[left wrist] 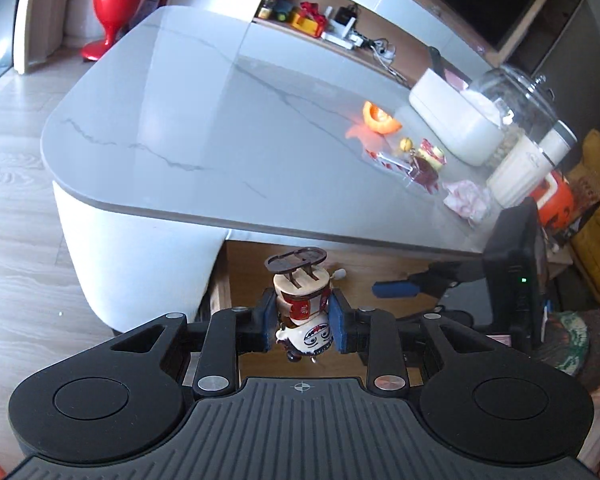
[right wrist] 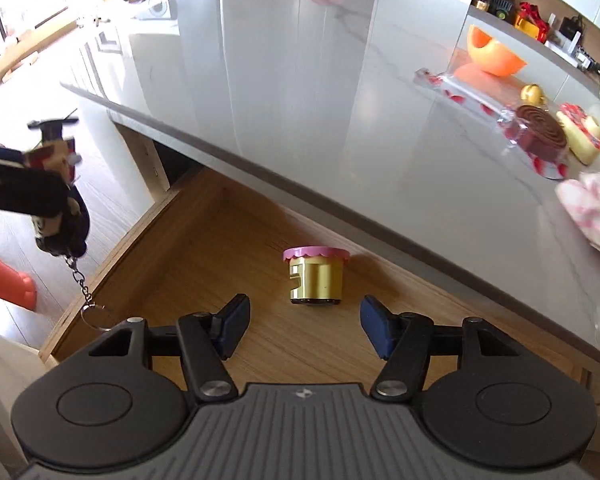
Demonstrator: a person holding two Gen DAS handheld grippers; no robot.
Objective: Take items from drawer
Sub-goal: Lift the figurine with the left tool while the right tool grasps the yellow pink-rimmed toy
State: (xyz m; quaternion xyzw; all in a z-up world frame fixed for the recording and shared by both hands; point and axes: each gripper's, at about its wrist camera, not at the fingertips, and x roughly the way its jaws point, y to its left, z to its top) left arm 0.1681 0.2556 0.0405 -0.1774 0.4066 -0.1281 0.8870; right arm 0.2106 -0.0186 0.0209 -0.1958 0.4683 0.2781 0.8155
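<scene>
Left gripper (left wrist: 303,318) pinching a small painted figurine keychain (left wrist: 302,312) (held above the open wooden drawer (right wrist: 204,264)), right gripper (right wrist: 303,330) spread, empty, near a yellow pink-lidded toy pot (right wrist: 316,276) on the drawer floor.

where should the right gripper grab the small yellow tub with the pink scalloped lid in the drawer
Grip the small yellow tub with the pink scalloped lid across its round yellow wall, below the lid's overhanging rim, coming from above and in front. It stands upright on the wooden drawer floor, and the tabletop edge overhangs behind it. The right gripper is open and roughly lined up, pads either side.
</scene>
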